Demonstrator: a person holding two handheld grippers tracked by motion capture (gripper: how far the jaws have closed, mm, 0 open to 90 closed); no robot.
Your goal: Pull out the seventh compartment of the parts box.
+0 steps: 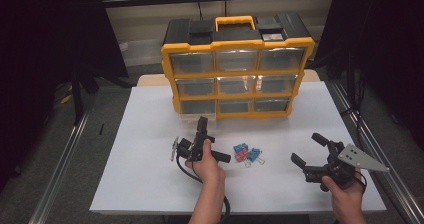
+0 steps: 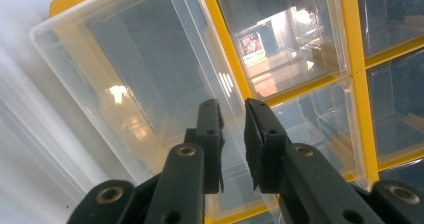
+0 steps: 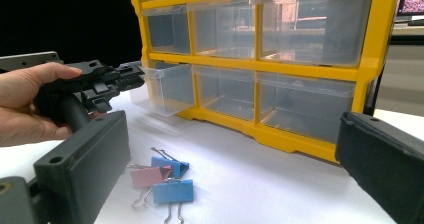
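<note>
Two grippers are in your hands, and your left gripper (image 1: pixel 201 125) is at the bottom-left drawer (image 1: pixel 198 112) of the yellow-and-black organizer (image 1: pixel 238 66) that stands at the far middle of the white table (image 1: pixel 150 174). That clear drawer is pulled partway out toward you, and in the left gripper view its near wall (image 2: pixel 222 91) runs edge-on between the two black jaws. The jaws stand narrowly apart, one on each side of the thin wall; whether the pads actually press on the plastic cannot be told from the pictures. In the right gripper view your left hand (image 3: pixel 22 104) holds that gripper level, its tip at the rim of the drawer. Your right gripper (image 1: pixel 306 148) rests well apart, near the right edge of the table, its jaws spread wide with nothing between them. Three binder clips (image 1: pixel 246 153), two blue and one pink, lie touching in a small cluster on the table between your two grippers, just right of your left hand and nearer to you than the organizer. Open white surface stretches to the left of your left hand and between the clips and the right gripper. The near edge of the table runs close under both wrists, and the right edge lies just beside the right gripper.
</note>
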